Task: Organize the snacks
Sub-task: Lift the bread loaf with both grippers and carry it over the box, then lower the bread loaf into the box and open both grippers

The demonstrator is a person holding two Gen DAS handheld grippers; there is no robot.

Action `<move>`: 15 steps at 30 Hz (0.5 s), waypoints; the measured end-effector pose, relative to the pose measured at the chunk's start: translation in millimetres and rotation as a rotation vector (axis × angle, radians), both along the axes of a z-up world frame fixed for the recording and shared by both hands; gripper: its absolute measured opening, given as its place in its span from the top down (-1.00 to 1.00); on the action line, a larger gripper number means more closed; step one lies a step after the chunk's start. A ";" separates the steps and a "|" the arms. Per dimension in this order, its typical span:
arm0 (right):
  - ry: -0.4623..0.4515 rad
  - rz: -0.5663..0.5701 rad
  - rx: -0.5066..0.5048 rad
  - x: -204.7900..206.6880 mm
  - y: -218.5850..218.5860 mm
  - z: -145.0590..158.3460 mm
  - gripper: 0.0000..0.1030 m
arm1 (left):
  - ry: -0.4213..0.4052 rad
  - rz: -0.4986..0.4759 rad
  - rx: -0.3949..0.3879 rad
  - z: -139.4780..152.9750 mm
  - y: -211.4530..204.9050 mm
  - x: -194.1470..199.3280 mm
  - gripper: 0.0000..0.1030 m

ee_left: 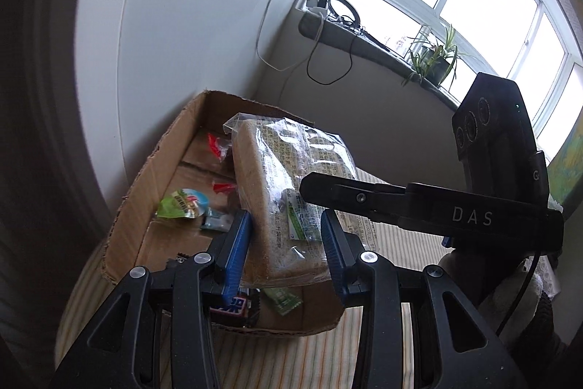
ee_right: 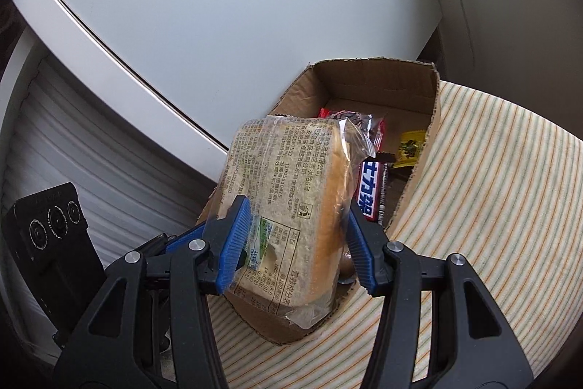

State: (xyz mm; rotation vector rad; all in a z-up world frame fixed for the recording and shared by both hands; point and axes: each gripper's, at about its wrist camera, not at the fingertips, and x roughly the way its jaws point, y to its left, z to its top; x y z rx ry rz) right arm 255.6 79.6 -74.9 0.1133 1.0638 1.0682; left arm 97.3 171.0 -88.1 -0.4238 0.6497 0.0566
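Observation:
A wrapped bread loaf (ee_left: 280, 192) in clear printed plastic hangs above an open cardboard box (ee_left: 145, 181). My left gripper (ee_left: 288, 243) has its blue pads on both sides of the loaf. My right gripper (ee_right: 297, 239) is shut on the same loaf (ee_right: 291, 181) from the other side, and its black finger (ee_left: 364, 195) crosses the loaf in the left wrist view. The box (ee_right: 433, 104) holds a blue and white candy bar (ee_right: 370, 188), a yellow packet (ee_right: 410, 146), a green and white cup (ee_left: 184, 203) and red wrapped sweets (ee_left: 215, 146).
The box sits on a striped cloth (ee_right: 492, 206). A white cabinet (ee_right: 218, 6) stands behind it. A window sill (ee_left: 364, 39) with cables, a charger and a potted plant (ee_left: 433, 57) runs along the far wall.

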 end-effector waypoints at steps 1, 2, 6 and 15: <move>-0.001 0.005 -0.005 -1.0 3.2 -1.1 -0.06 | 0.002 0.003 0.003 -0.7 1.9 -1.6 0.28; -0.003 0.010 -0.010 -1.6 5.8 -2.2 -0.06 | 0.005 0.007 0.005 -1.6 3.6 -2.1 0.29; -0.020 0.023 -0.035 -4.5 14.8 -4.4 -0.06 | 0.019 0.014 0.006 -4.6 7.3 -1.8 0.29; -0.026 0.025 -0.077 -2.2 28.6 -10.1 -0.06 | 0.051 0.016 0.028 -11.7 7.4 7.6 0.29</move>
